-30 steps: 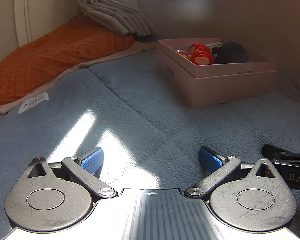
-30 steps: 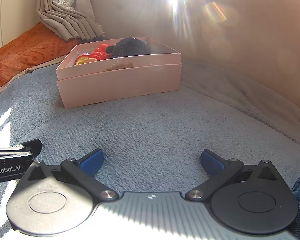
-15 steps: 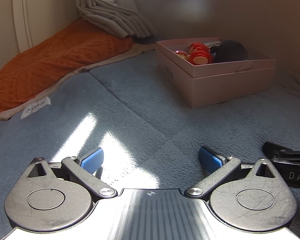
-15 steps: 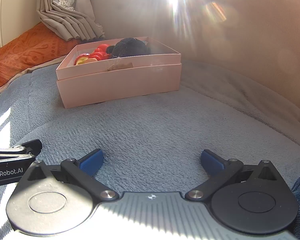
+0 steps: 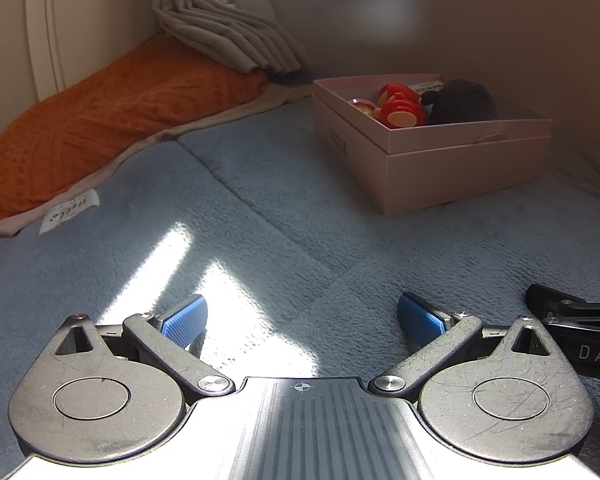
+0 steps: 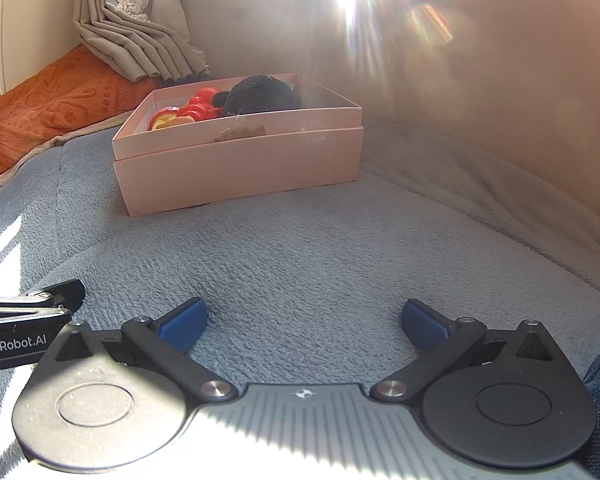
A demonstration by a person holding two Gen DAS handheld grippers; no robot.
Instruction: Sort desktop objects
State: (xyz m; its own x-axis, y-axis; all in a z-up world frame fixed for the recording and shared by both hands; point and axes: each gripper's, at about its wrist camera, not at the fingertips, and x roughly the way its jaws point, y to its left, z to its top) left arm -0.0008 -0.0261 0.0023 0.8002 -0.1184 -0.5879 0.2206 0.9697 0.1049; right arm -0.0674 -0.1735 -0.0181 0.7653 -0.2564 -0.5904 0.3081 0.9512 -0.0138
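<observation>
A pink cardboard box (image 5: 452,168) stands on a grey-blue blanket (image 5: 260,216); it also shows in the right wrist view (image 6: 240,168). Inside lie red and yellow toys (image 5: 400,108) and a black plush (image 5: 460,100); the right wrist view shows the toys (image 6: 192,112) and the plush (image 6: 260,94) too. My left gripper (image 5: 300,318) is open and empty, low over the blanket, well short of the box. My right gripper (image 6: 304,320) is open and empty, also short of the box. The right gripper's side shows at the left view's right edge (image 5: 572,320).
An orange textured cushion (image 5: 100,120) lies at the far left, with grey curtain folds (image 5: 228,36) behind it. A white label (image 5: 68,210) is on the blanket's edge. A beige wall (image 6: 480,60) rises behind the box. Strong sun glare falls on the blanket.
The left gripper has tilted slightly, so the box and cushion sit lower in its view. The right gripper has barely moved. Both stay open.
</observation>
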